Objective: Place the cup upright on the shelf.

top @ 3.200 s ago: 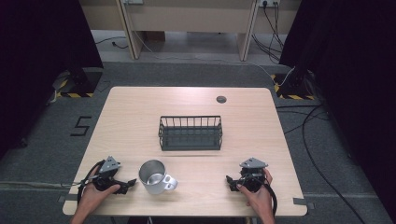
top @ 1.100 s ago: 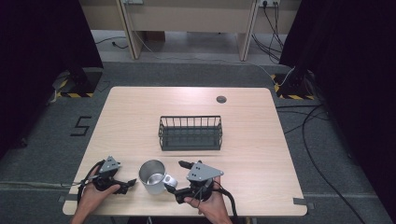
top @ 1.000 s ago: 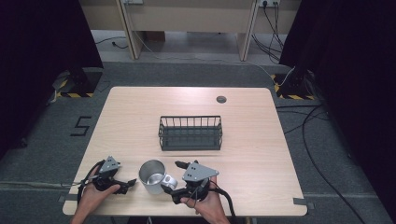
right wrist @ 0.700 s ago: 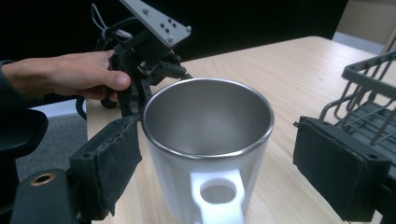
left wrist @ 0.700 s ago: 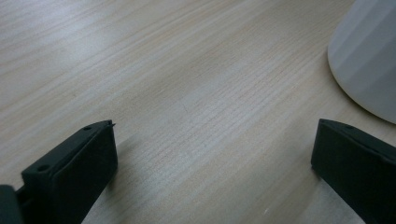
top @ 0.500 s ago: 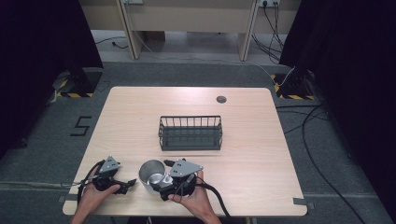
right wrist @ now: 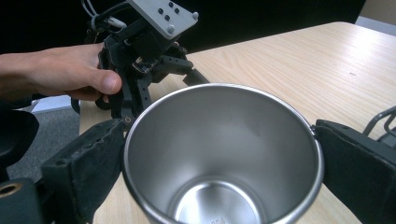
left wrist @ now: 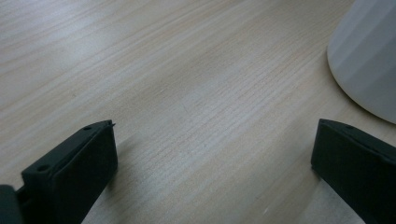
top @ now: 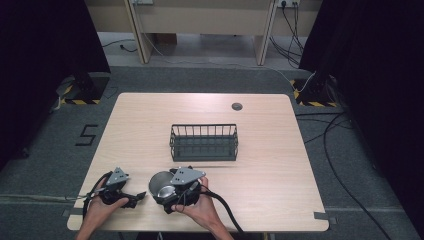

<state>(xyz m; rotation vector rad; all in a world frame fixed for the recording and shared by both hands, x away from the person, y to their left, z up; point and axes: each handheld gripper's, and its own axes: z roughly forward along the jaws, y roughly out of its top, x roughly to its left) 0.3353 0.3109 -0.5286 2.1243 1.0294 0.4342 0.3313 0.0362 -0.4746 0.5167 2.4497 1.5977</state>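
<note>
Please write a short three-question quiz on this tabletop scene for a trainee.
1. True or false: the steel cup lies inside the wire basket.
2. What stands between the right gripper's jaws?
A. a plate
B. the steel cup
C. nothing
3. The left gripper's jaws stand ____.

Key:
1. False; the cup stands on the table, nearer the person.
2. B; the jaws, which have just been opening, flank its rim.
3. Open, over bare wood.

The steel mug (right wrist: 223, 154) is sitting upright between the right gripper's (right wrist: 219, 168) jaws, which have just been opening and are flanking its rim. Behind it, a hand (right wrist: 60, 74) is gripping the left gripper (right wrist: 144, 51) over the counter (right wrist: 299, 60).
</note>
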